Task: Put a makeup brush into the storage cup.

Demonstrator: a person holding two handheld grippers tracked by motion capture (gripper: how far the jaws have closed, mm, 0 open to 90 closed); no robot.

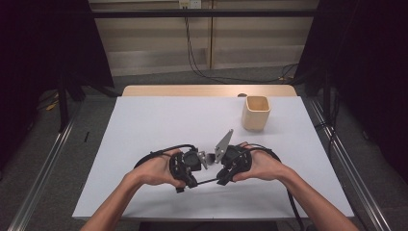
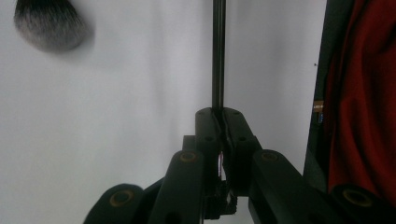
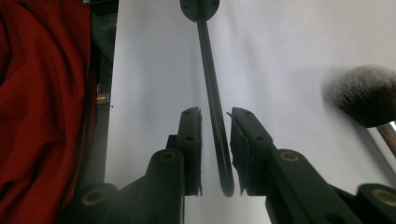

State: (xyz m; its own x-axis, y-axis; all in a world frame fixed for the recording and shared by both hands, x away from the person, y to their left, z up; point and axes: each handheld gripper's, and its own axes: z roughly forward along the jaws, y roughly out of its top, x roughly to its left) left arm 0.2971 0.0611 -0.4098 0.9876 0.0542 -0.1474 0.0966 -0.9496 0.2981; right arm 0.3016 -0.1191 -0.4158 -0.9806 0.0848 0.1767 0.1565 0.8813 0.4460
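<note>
Your left hand [image 1: 153,168] rests near the front edge of the white table [image 1: 154,120], a little left of the middle, and it holds the left tool [image 1: 188,167]. In the left gripper view, the jaws of this tool are pressed together on one end of a thin black rod [image 2: 218,51], so it is gripping the rod. The rod runs straight away from the jaws, over the white surface. In the high view the rod [image 1: 207,181] lies almost level between your two hands, low above the table. In the right gripper view the same rod [image 3: 212,88] passes between the two jaws of the right tool [image 3: 215,116]; the jaws stand close on both sides of it, but a narrow gap is visible on each side, so this tool is not yet closed on the rod. The far end of the rod is in the left tool's jaws at the top of that view. Your right hand [image 1: 262,164] holds the right tool [image 1: 226,166] just right of the middle, very near to the left one. A soft brush head [image 3: 366,95] with grey and white hair lies on the table beside the tools. Farther back, to the right, a light wooden cup [image 1: 256,113] stands upright, well apart from your hands.
</note>
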